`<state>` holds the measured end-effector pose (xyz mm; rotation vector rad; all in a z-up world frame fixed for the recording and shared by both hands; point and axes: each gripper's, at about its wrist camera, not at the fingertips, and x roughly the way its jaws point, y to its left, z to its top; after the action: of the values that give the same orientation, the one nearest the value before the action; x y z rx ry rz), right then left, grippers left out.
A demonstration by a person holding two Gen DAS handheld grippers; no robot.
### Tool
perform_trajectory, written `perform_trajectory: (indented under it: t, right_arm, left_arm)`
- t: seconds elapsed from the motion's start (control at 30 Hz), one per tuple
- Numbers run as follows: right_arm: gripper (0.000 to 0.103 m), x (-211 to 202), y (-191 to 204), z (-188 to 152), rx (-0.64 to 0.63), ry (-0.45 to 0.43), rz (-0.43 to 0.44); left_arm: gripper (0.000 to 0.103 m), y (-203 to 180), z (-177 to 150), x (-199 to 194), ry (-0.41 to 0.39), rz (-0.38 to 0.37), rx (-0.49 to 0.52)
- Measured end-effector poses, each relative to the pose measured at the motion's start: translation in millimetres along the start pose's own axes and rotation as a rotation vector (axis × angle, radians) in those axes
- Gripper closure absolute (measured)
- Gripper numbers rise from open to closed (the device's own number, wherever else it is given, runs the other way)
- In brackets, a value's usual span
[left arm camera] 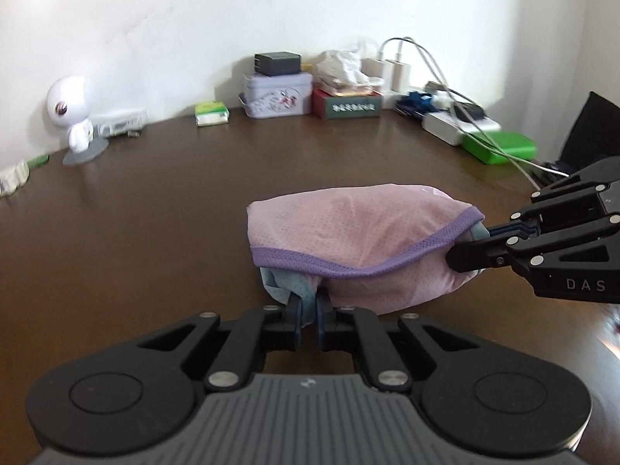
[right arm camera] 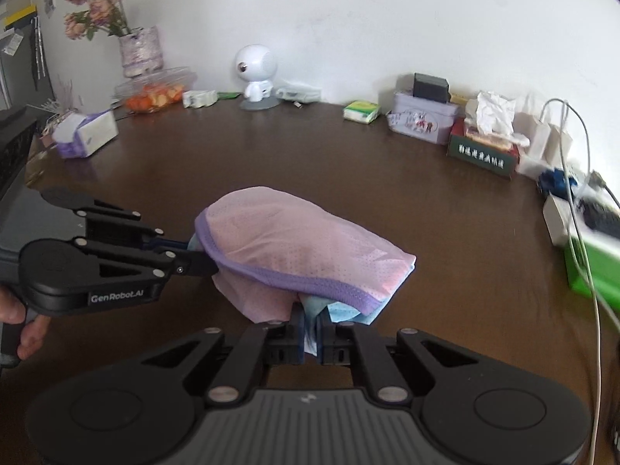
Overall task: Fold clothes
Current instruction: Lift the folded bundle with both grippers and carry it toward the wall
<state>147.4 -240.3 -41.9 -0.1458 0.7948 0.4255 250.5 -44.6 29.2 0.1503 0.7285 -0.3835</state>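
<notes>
Broadly, a dark brown table (left arm camera: 155, 201) is seen under everything, and above its middle a pink garment (left arm camera: 348, 232) with purple trim is held, bunched and apparently doubled over — the fold is judged partly made, with laying flat and smoothing left to be done. Two corners of blue lining are pinched: one by the left gripper (left arm camera: 309, 310) with its fingers pressed together on the cloth, the other by the right gripper (right arm camera: 310, 333), likewise clamped — the garment hangs draped between them.
</notes>
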Motion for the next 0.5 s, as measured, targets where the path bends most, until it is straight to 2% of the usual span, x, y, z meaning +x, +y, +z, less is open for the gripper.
perform_trajectory:
  t: [0.27,0.5]
  right_arm:
    - [0.099,82,-62,84,-0.015,-0.030,-0.051]
    - [0.099,122,-91,118,0.004,-0.035,-0.053]
  left_arm:
    - [0.097,35,69,77,-0.011,0.035,-0.023]
    - [0.097,58,94,117,-0.014,0.050,-0.080]
